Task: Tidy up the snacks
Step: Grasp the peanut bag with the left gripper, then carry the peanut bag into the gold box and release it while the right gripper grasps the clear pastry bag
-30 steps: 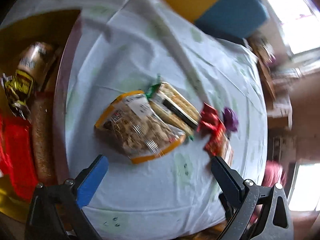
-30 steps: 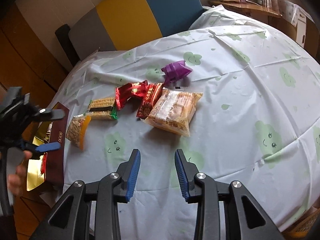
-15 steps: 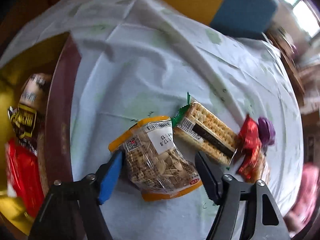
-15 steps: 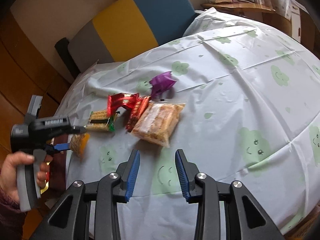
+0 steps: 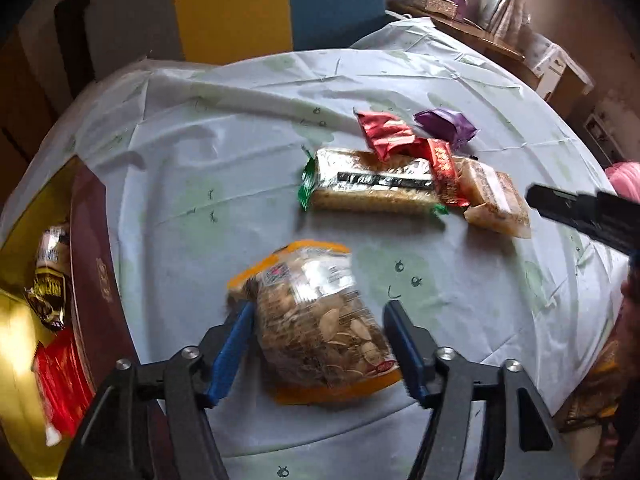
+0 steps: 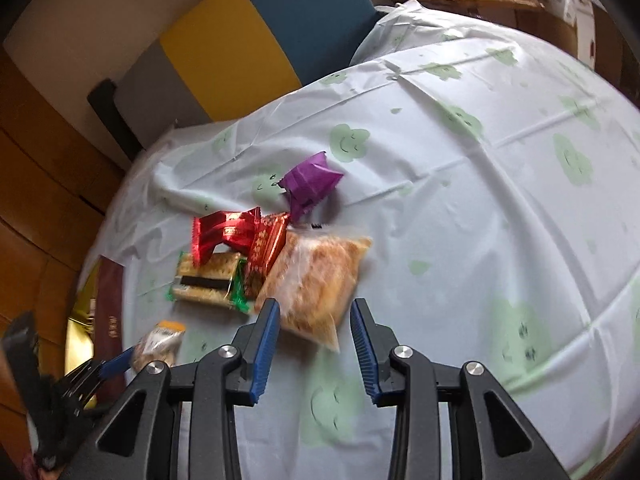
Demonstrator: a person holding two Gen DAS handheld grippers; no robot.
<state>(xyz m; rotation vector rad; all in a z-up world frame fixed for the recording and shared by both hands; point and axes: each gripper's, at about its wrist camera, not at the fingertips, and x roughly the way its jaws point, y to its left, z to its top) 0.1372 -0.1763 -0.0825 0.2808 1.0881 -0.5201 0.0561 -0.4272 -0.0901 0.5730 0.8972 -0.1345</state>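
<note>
My left gripper (image 5: 318,314) is open, its fingers on either side of an orange-edged bag of seeds (image 5: 320,320) lying on the tablecloth; the left finger looks close to the bag. My right gripper (image 6: 316,312) is open, just in front of a clear bag of golden biscuits (image 6: 316,284). Beyond lie a green-ended cracker pack (image 5: 372,184), red wrappers (image 5: 388,134) and a purple packet (image 5: 446,124). The seed bag (image 6: 160,344) and left gripper show at the lower left of the right wrist view.
A dark red and gold box (image 5: 90,264) at the table's left edge holds several snacks (image 5: 50,280). A chair with yellow and blue back (image 6: 256,36) stands behind the table. A wooden shelf (image 5: 460,32) is at the far right.
My left gripper has moved down over the seed bag and narrowed around it. My right gripper has moved forward to the biscuit bag and opened wider.
</note>
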